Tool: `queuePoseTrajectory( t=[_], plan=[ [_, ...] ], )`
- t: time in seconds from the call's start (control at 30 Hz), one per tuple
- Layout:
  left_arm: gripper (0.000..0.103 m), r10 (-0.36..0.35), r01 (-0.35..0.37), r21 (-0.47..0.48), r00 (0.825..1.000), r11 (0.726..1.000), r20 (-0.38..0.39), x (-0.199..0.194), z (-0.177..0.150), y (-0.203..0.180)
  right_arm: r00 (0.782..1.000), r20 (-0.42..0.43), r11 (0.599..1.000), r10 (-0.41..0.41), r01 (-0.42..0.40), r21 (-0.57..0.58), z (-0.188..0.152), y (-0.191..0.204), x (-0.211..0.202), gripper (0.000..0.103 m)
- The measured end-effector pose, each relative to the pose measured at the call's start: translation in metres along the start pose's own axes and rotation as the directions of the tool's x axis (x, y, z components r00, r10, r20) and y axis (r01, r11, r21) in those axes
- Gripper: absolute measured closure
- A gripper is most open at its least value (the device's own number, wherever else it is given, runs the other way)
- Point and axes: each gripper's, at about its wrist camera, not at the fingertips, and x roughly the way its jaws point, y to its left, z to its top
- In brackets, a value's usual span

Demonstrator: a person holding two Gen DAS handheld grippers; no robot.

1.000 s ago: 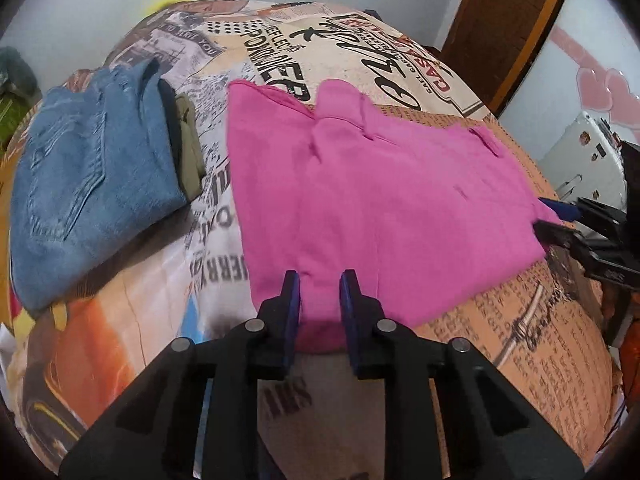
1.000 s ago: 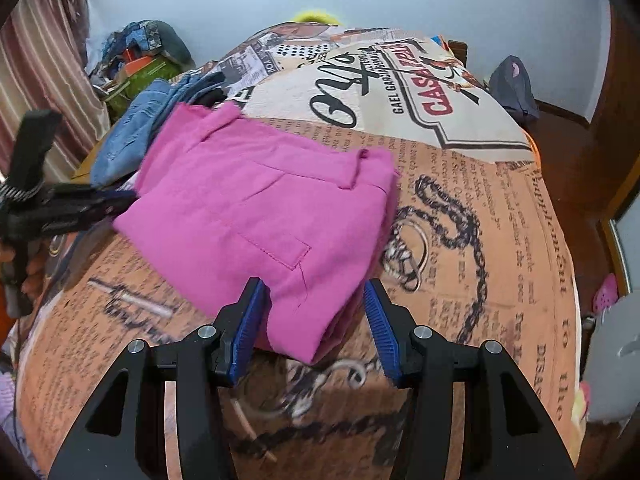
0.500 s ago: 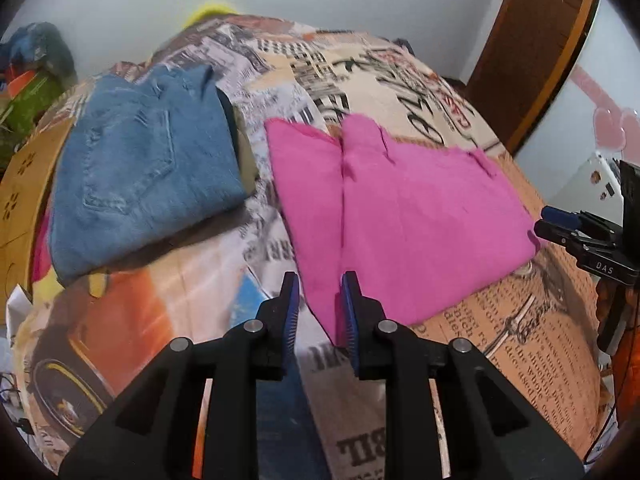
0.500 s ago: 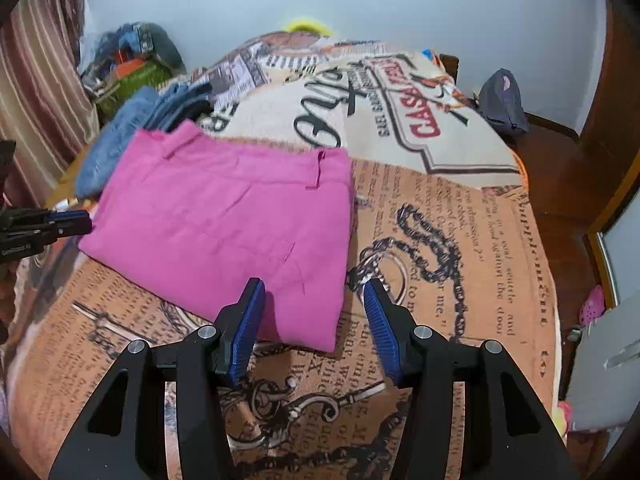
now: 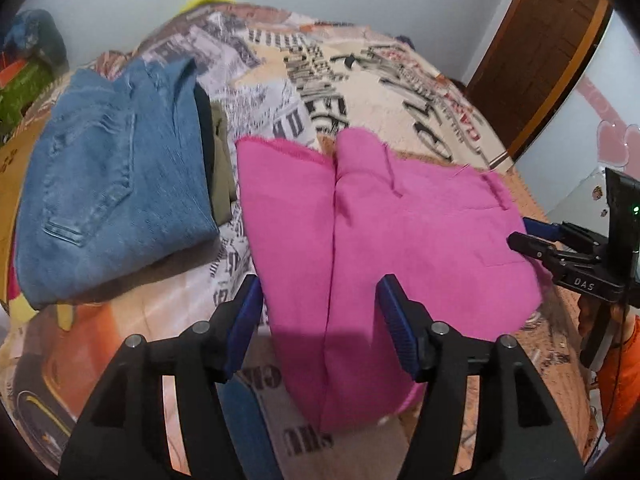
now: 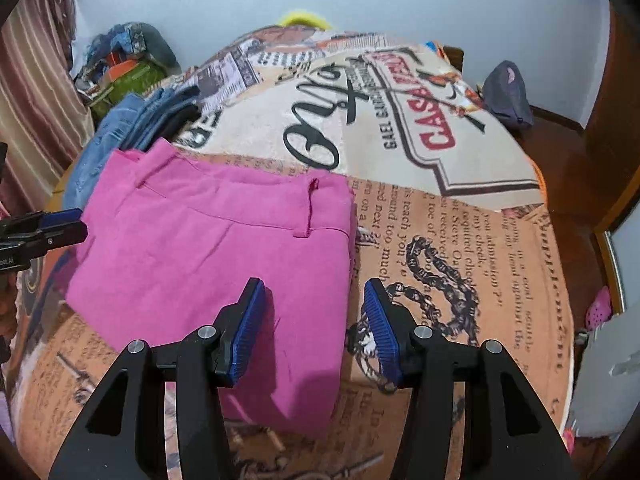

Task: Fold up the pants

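Folded pink pants [image 5: 400, 240] lie flat on the printed bedspread [image 5: 340, 68]; they also show in the right wrist view [image 6: 208, 248]. My left gripper [image 5: 320, 320] is open and empty, its blue-padded fingers straddling the near folded edge of the pants. My right gripper [image 6: 314, 324] is open and empty, hovering over the pants' near right corner by the waistband side. The right gripper also shows at the right edge of the left wrist view [image 5: 560, 248], and the left gripper at the left edge of the right wrist view [image 6: 40, 228].
Folded blue jeans [image 5: 112, 192] lie on top of olive and dark garments [image 5: 220, 172] left of the pink pants. A cluttered pile [image 6: 124, 68] sits by the curtain. A wooden door [image 5: 540, 48] stands at the right. A grey bag [image 6: 506, 96] is beyond the bed.
My left gripper has opened from nearly shut and moved in over the pants' near edge. My right gripper stayed open and shifted over the pants' corner. The pants now lie flat.
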Motion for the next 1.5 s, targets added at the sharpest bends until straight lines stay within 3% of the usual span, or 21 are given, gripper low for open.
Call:
queuePoseTrajectory(
  t=[0.13,0.3,0.4,0.47,0.5,0.63,0.77,1.23,1.5],
  plan=[
    [0.042,-0.015,0.015,0.000,1.000,1.000,0.000,0.010,-0.002,-0.001,0.999,-0.030,1.000,0.018,-0.018,0.000,0.000,-0.005,0.014,0.049],
    [0.044,-0.054,0.054,-0.029,0.999,0.998,-0.004,0.017,0.005,0.004,0.994,-0.063,0.995,0.094,-0.091,0.048,0.004,-0.014,0.030,0.049],
    [0.062,-0.090,0.089,-0.034,0.996,0.995,-0.008,0.021,0.007,0.002,0.990,-0.069,0.991,0.125,-0.120,0.062,0.007,-0.015,0.035,0.049],
    [0.075,-0.093,0.093,-0.022,0.996,0.995,-0.008,0.023,0.007,-0.003,0.988,-0.068,0.990,0.137,-0.134,0.046,0.008,-0.011,0.036,0.061],
    [0.080,-0.086,0.086,-0.013,0.996,0.996,-0.006,0.022,0.008,-0.005,0.987,-0.069,0.989,0.145,-0.143,0.038,0.008,-0.009,0.036,0.061],
    [0.086,-0.033,0.032,0.043,0.999,0.999,0.026,0.014,0.007,-0.017,0.990,-0.048,0.991,0.131,-0.130,0.027,0.006,-0.007,0.032,0.073],
    [0.087,-0.004,-0.002,0.085,0.998,0.996,0.064,0.001,0.003,-0.025,0.994,-0.004,0.994,0.106,-0.106,0.007,0.008,-0.004,0.021,0.084],
    [0.088,0.038,-0.052,0.062,0.977,0.997,0.212,-0.081,-0.007,-0.012,0.989,0.103,0.987,0.107,-0.094,-0.127,0.024,0.053,-0.034,0.086],
    [0.088,0.068,-0.067,-0.015,0.955,0.998,0.287,-0.130,-0.018,0.028,0.981,0.150,0.975,0.124,-0.092,-0.201,0.040,0.102,-0.048,0.086]
  ],
)
